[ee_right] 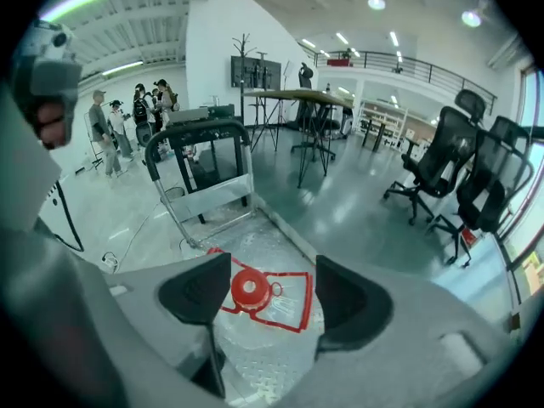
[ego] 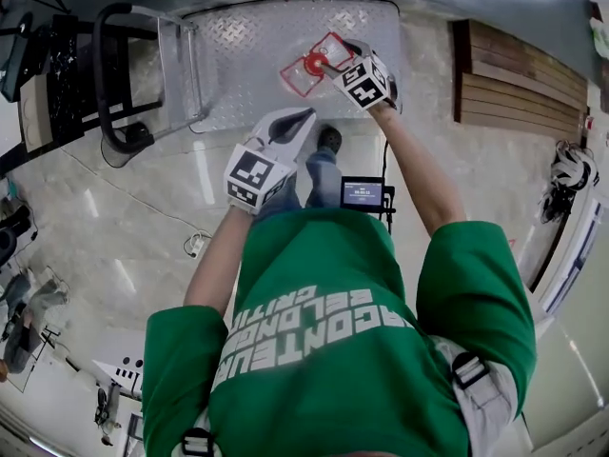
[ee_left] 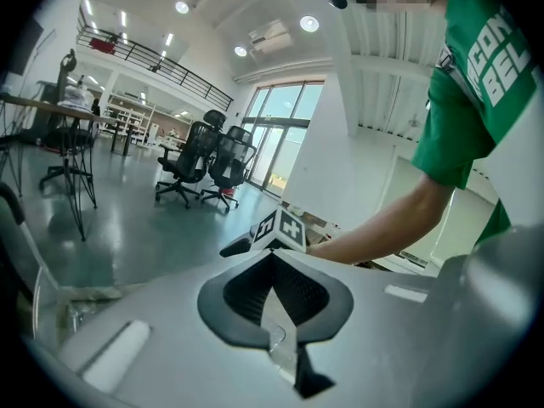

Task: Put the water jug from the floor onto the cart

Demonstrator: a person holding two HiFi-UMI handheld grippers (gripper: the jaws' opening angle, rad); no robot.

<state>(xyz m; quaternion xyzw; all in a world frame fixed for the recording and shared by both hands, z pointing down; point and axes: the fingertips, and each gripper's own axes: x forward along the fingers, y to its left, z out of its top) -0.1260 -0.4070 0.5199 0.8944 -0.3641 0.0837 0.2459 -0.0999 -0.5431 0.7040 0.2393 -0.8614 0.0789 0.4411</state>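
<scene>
spreading widest is the pale polished stone floor (ego: 143, 227), and on it stands the flatbed cart with a silver diamond-plate deck (ego: 247, 46), its black tubular push handle (ego: 109, 74) at the far end from the person in the green printed t-shirt (ego: 333, 350), who leans over the near edge. the clear plastic water jug with a red cap and red carrying frame (ego: 314, 63) sits on the deck, not on the floor, so the lift looks done and the placing is at or near its end. the right gripper (ego: 347, 65) hangs just above the jug, jaws spread wide with the red cap (ee_right: 249, 289) showing in the gap between them and neither pad seen touching it; that reads as a release over the spot, or a last check of it. the left gripper (ego: 303, 119) is held back near the person's body, well apart from the jug, jaws pressed together on nothing, probably kept clear since one claw is enough for the handle.
</scene>
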